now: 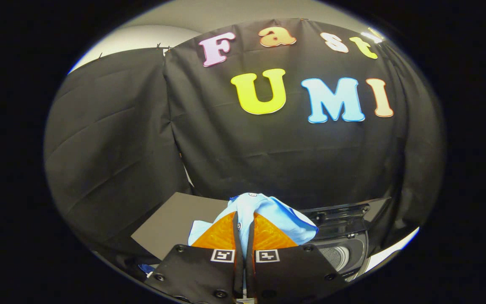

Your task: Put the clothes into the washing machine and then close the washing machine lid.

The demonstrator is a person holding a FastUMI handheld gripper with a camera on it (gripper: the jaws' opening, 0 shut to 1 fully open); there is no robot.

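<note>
My gripper (243, 219) is shut on a light blue garment (276, 215), a fold of it pinched between both fingers. The cloth bunches up over and beyond the fingertips and hangs down on either side of them. I hold it lifted in the air. Below and to the right of the fingers sits the washing machine (344, 240), its lid up and its perforated drum (336, 255) showing in the dark opening. The raised lid (348, 211) stands behind the opening.
A dark flat board (171, 223) lies to the left of the fingers, beside the machine. Black cloth booth walls close in right behind the machine and on both sides. A strip of pale floor (390, 249) runs at the machine's right.
</note>
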